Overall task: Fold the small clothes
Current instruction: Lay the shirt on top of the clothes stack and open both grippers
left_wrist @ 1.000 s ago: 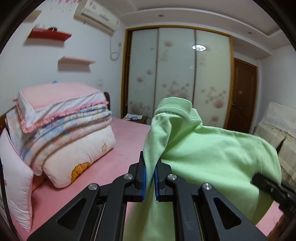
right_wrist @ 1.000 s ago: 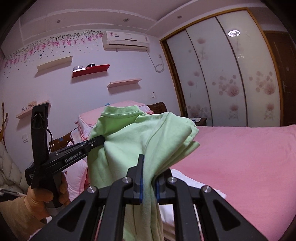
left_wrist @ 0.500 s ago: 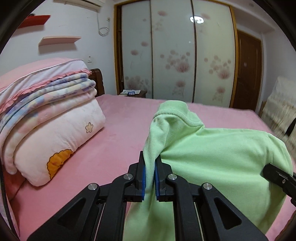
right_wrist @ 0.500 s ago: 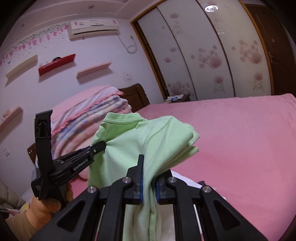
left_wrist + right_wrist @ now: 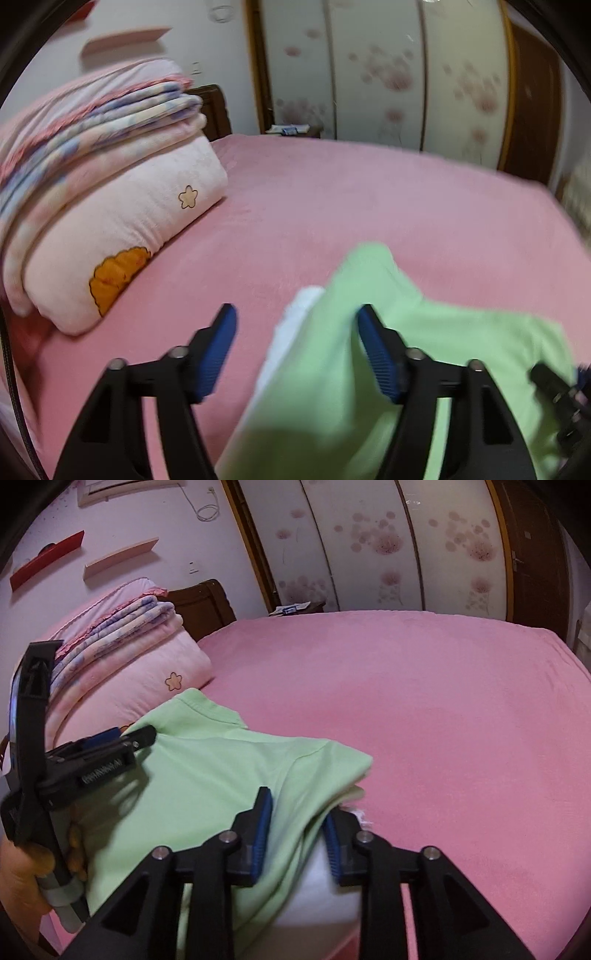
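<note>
Green shirt (image 5: 207, 775) lies draped over a white folded garment (image 5: 321, 893) at the near edge of the pink bed (image 5: 424, 709), filling the lower left of the right wrist view. Its long axis runs between the two tools. Both the left hand-held gripper (image 5: 295, 332) and the right hand-held gripper (image 5: 295, 823) stand open, cloth loose between their fingers, equally near.
</note>
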